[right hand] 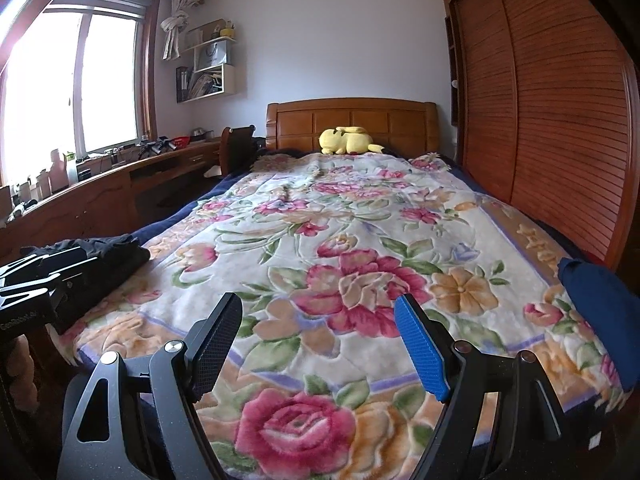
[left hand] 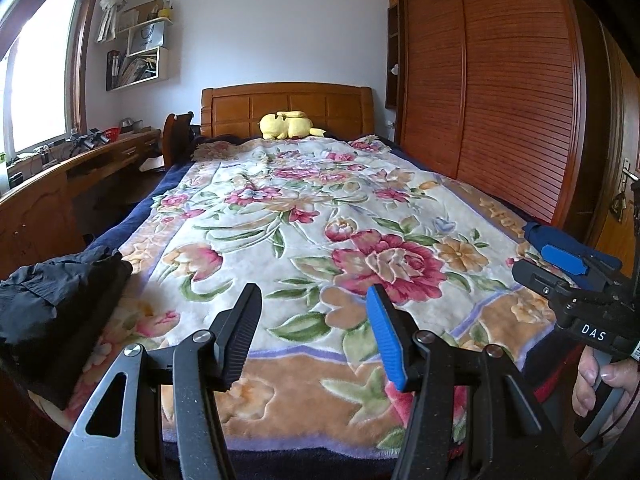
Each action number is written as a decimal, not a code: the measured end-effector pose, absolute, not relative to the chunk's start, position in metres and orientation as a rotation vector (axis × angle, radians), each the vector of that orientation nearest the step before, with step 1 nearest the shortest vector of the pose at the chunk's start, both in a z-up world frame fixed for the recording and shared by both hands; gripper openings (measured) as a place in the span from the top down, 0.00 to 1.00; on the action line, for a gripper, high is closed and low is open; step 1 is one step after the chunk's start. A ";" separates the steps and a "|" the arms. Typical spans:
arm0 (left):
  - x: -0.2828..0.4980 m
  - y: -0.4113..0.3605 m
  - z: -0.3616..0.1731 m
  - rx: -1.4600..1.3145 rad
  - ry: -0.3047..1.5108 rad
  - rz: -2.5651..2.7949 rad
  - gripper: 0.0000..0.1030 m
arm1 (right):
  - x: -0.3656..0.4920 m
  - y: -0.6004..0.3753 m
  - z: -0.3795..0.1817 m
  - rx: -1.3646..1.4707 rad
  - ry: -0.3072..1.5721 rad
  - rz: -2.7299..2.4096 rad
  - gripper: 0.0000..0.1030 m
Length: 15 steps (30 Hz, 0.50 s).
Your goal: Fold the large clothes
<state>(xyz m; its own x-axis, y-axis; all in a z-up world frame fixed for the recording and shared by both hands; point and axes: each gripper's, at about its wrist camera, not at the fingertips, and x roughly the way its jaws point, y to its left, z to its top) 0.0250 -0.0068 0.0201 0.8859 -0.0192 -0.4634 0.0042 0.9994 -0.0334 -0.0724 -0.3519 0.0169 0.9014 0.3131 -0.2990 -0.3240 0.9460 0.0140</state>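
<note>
1. Black garment (left hand: 60, 300), crumpled in a heap on the near left corner of the floral blanket (left hand: 304, 240); seen in the right wrist view too, at far left (right hand: 116, 256).
2. Dark blue garment (right hand: 600, 312), bundled at the bed's right edge; appears nearly folded, though hard to say for sure.
3. Left gripper (left hand: 316, 336): jaws partly spread, nothing between them, only blanket beyond. Aimed down the bed toward the headboard (left hand: 288, 108).
4. Right gripper (right hand: 320, 340): jaws spread wide, empty, hovering over the foot of the blanket. Visible in the left wrist view at far right (left hand: 568, 268), a hand (left hand: 600, 380) on its grip.
5. Key relation: black heap lies left of and slightly ahead of the left gripper, well off its pointing line; left hand clearly nearer. Long axis of heap unclear, roughly running up the bed edge.
6. Judgement: black heap likely next to fold; would need a leftward swing of the left gripper, middle of bed free for spreading.
</note>
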 end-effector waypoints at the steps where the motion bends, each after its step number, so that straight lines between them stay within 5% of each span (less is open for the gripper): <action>1: 0.024 -0.007 0.021 -0.032 0.481 -0.013 0.46 | -0.073 -0.352 0.017 -0.035 0.302 0.329 0.22; 15: 0.022 -0.008 0.022 -0.037 0.479 -0.006 0.45 | -0.073 -0.347 0.018 -0.022 0.293 0.321 0.22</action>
<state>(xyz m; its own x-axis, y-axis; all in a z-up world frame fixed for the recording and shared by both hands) 0.0221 -0.0075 0.0219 0.8876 -0.0148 -0.4603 -0.0025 0.9993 -0.0369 -0.0732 -0.3474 0.0181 0.9072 0.3075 -0.2871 -0.3139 0.9491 0.0246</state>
